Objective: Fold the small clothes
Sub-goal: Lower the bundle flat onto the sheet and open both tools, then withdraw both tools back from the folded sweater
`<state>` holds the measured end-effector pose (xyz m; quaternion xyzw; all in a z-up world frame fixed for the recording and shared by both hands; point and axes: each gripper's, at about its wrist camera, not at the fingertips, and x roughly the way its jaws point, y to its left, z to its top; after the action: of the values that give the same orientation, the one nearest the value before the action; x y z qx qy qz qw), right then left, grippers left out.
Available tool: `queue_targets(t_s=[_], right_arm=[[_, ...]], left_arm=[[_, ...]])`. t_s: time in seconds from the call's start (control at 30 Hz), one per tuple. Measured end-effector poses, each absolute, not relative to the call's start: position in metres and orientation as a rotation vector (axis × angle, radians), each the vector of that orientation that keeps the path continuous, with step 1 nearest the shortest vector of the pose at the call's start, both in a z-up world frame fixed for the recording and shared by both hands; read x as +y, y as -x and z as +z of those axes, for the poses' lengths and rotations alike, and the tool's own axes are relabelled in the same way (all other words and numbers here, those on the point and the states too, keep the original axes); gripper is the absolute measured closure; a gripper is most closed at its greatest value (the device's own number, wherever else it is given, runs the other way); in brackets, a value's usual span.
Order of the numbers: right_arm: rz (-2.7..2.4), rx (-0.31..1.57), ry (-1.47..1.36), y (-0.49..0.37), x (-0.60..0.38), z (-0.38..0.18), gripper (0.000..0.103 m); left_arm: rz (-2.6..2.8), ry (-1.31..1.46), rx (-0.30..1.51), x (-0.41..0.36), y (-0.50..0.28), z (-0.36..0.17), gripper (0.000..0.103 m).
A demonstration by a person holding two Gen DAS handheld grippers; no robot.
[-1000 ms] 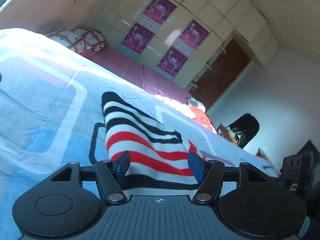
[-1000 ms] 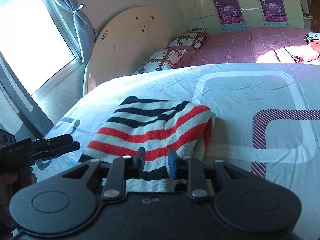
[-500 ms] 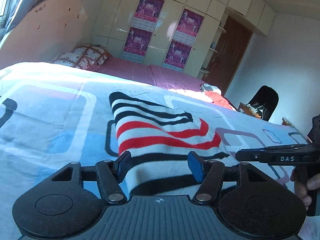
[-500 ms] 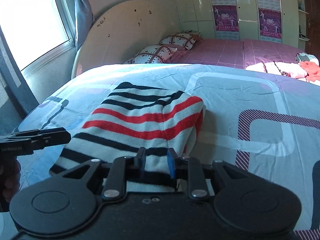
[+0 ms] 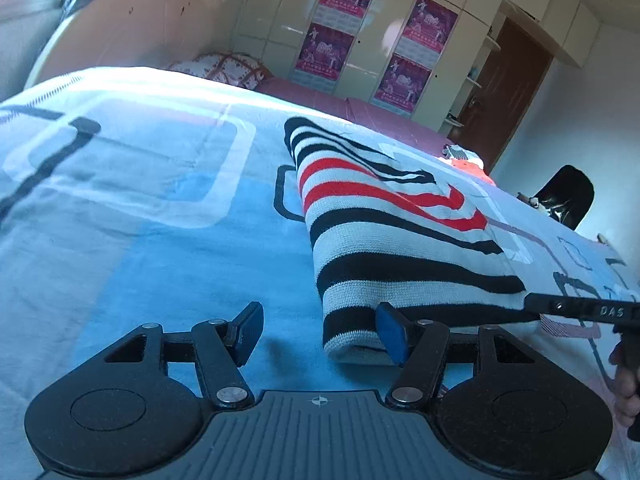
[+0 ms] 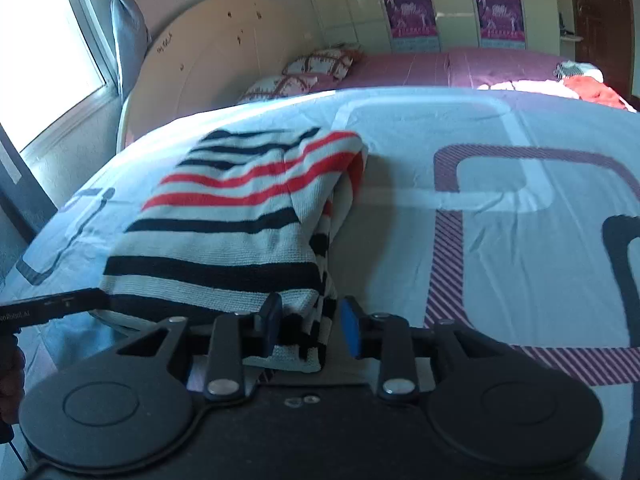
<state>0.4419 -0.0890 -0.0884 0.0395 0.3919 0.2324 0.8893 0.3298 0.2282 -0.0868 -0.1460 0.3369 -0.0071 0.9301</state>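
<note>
Bedroom, patterned bedsheet [image 5: 132, 216] as work surface. Striped knit garment [image 6: 236, 220] lies folded at sheet's near edge. Left gripper [image 5: 318, 334] spread, beside garment's near-left corner. Right gripper [image 6: 310, 326] parted around near-right corner layers. Knit looks soft, light, floppy; best pinched at corners through all layers.

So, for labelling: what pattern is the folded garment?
White knit garment with black and red stripes; clearest in right wrist view.

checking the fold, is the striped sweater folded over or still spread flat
Folded. The striped sweater lies doubled on the bed; stacked layers show along its right edge.
</note>
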Motion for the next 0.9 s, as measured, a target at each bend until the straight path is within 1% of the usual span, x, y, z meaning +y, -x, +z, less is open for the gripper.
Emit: queue_targets(t_s=[0.07, 0.1, 0.13, 0.17, 0.23, 0.3, 0.43, 0.67, 0.9], right_arm=[[0.476, 0.816, -0.116, -0.426, -0.101, -0.076, 0.059], [0.48, 0.808, -0.144, -0.417, -0.108, -0.069, 0.044], [0.483, 0.801, -0.166, -0.407, -0.115, -0.064, 0.026], [0.482, 0.794, -0.173, -0.397, -0.12, -0.058, 0.021], [0.481, 0.768, -0.162, -0.375, -0.128, -0.046, 0.009], [0.471, 0.752, -0.163, -0.351, -0.135, -0.035, 0.0], [0.477, 0.706, -0.189, -0.302, -0.146, -0.011, 0.0], [0.408, 0.62, -0.012, -0.202, -0.15, 0.031, 0.001], [0.393, 0.563, -0.008, -0.125, -0.165, 0.049, 0.001]], left_arm=[[-0.006, 0.284, 0.671, 0.223, -0.309, -0.072, 0.04], [-0.01, 0.283, 0.658, 0.22, -0.298, -0.065, 0.028], [-0.009, 0.279, 0.641, 0.214, -0.287, -0.058, 0.009], [0.003, 0.271, 0.618, 0.208, -0.276, -0.05, 0.001], [0.013, 0.257, 0.592, 0.194, -0.256, -0.034, 0.0], [0.016, 0.243, 0.594, 0.18, -0.241, -0.02, 0.0], [0.031, 0.212, 0.572, 0.149, -0.203, 0.005, 0.0], [0.024, 0.179, 0.493, 0.107, -0.111, 0.037, 0.0], [0.0, 0.155, 0.448, 0.076, -0.03, 0.064, 0.0]])
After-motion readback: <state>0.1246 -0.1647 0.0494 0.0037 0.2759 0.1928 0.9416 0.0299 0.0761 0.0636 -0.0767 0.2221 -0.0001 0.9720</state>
